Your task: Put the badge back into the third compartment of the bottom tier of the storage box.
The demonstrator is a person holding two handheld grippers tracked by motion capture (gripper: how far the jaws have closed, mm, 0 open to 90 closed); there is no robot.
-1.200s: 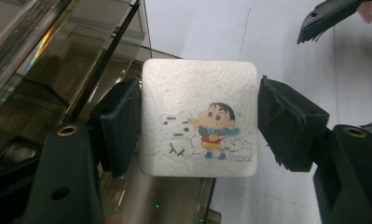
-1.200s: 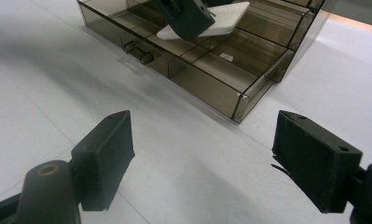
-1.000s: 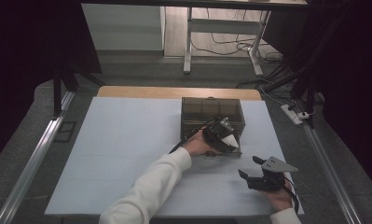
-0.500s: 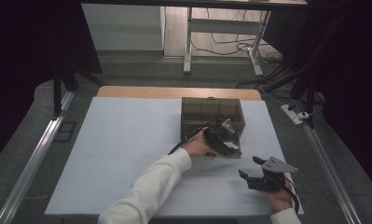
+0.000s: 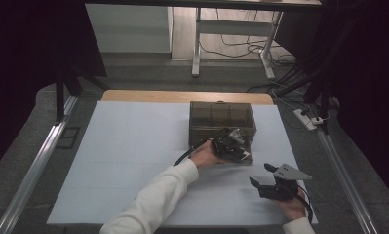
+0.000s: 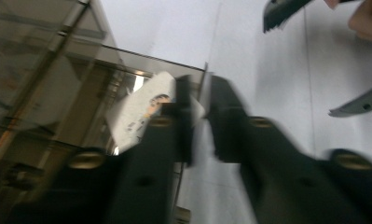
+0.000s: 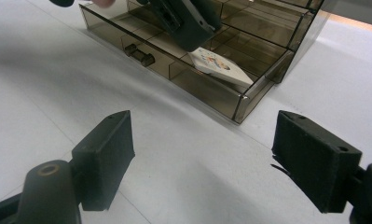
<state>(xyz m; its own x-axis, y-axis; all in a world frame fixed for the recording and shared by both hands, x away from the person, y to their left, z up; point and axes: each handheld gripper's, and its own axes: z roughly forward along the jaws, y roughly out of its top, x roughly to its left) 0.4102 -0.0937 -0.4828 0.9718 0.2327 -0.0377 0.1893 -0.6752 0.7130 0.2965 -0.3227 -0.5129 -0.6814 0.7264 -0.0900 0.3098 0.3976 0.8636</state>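
Setup: white-covered table (image 5: 133,161) with a smoke-brown transparent plastic organiser box (image 5: 222,122) standing right of centre toward the far side; internal dividers make several compartments, and a small drawer pull shows on its near front face in the right gripper view.

Left gripper (image 5: 232,145): reached in over the near right corner of the box, angled down into it. In the left gripper view the two black jaws stand nearly together, only a thin gap between them, with the edge of a small white printed card packet (image 6: 144,111) between their tips. View is motion-blurred, so whether the pinch is firm or just loosening I cannot tell. Judgement: the packet is held by its edge so it can slide flat into the compartment without the jaws fouling the walls.

Packet location: in the right gripper view it (image 7: 219,66) lies tilted inside the front right-hand compartment, one end low against the front wall, the other up under the left gripper.

Right gripper (image 5: 276,185): near the front right table edge, well apart from the box, jaws spread wide, nothing between them. Judgement: parked clear, pointed at the box, ready if it needs steadying
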